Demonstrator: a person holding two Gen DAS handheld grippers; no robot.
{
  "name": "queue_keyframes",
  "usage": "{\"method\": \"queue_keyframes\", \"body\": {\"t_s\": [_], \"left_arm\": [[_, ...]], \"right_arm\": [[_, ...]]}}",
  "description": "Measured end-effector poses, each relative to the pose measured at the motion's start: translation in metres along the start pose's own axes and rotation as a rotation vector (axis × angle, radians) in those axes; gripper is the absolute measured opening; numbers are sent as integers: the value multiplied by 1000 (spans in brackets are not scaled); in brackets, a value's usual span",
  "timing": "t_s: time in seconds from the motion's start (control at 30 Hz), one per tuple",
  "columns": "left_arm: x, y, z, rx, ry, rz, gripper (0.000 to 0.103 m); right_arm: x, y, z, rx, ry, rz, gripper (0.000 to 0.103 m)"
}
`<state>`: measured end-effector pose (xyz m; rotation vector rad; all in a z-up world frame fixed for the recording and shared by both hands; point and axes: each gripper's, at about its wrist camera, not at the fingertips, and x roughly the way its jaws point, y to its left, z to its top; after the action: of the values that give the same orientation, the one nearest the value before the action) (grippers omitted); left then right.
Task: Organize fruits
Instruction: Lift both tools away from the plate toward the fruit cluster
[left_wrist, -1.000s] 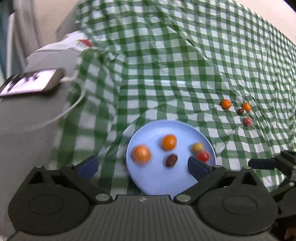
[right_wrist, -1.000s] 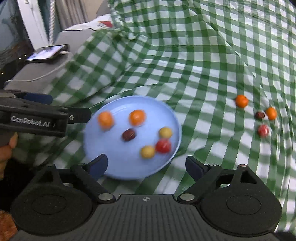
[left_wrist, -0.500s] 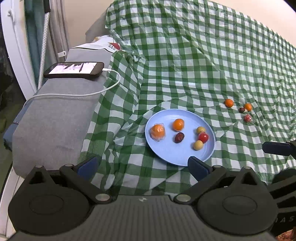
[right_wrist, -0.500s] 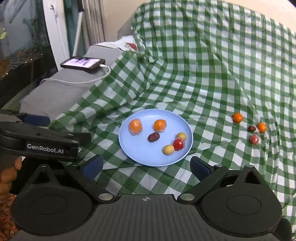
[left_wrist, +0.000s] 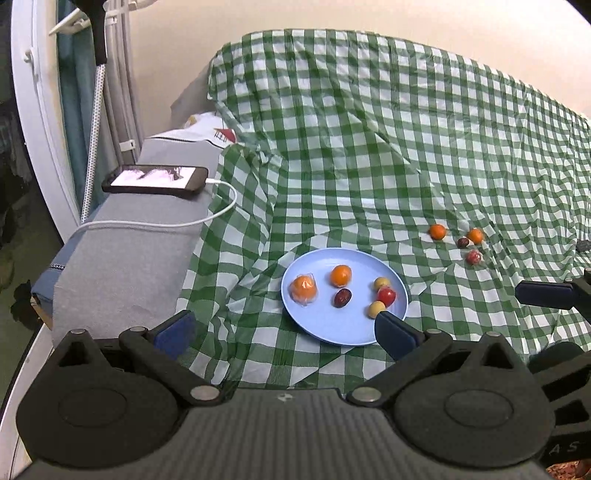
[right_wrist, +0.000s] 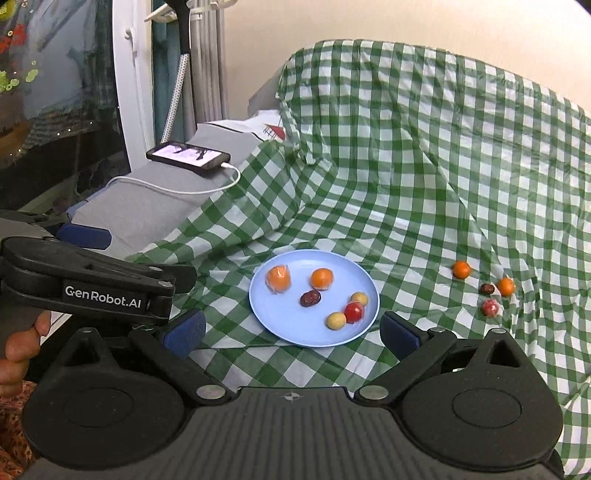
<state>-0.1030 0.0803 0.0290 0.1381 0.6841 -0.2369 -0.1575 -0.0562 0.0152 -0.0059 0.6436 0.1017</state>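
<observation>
Checked cloth: thin green-and-white sheet with a faint plastic sheen, creased and rumpled.
Plate, resting on the checked cloth: pale blue, smooth, matt plastic look.
Wrapped orange fruit, on the plate: clear, glossy, crinkled film around it.
Red fruit, on the plate: shiny skin.
Grey cover, left of the checked cloth: soft matt fabric.
Phone, on the grey cover: glossy screen, smooth white cable.
Left gripper and right gripper: matt black plastic bodies, ribbed centre, metal pivot pins, blue matt pads.
</observation>
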Motion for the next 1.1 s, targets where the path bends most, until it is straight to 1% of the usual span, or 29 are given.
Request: {"method": "queue_keyframes", "body": {"t_s": [0.2,0.53,0.87,1.1], "left_arm": [[-8,0,0,0,-20,3,103],[-7,4,0,0,-20,1,103],[9,0,-2,21,34,6,103],[33,-9,2,53,92,19,103]], "right_arm": [[-7,3,0,-5,-18,-7,100],[-6,4,1,-8,-9,-2,100],[9,-5,-2,16,32,17,100],[33,-21,-8,78,76,29,100]]}}
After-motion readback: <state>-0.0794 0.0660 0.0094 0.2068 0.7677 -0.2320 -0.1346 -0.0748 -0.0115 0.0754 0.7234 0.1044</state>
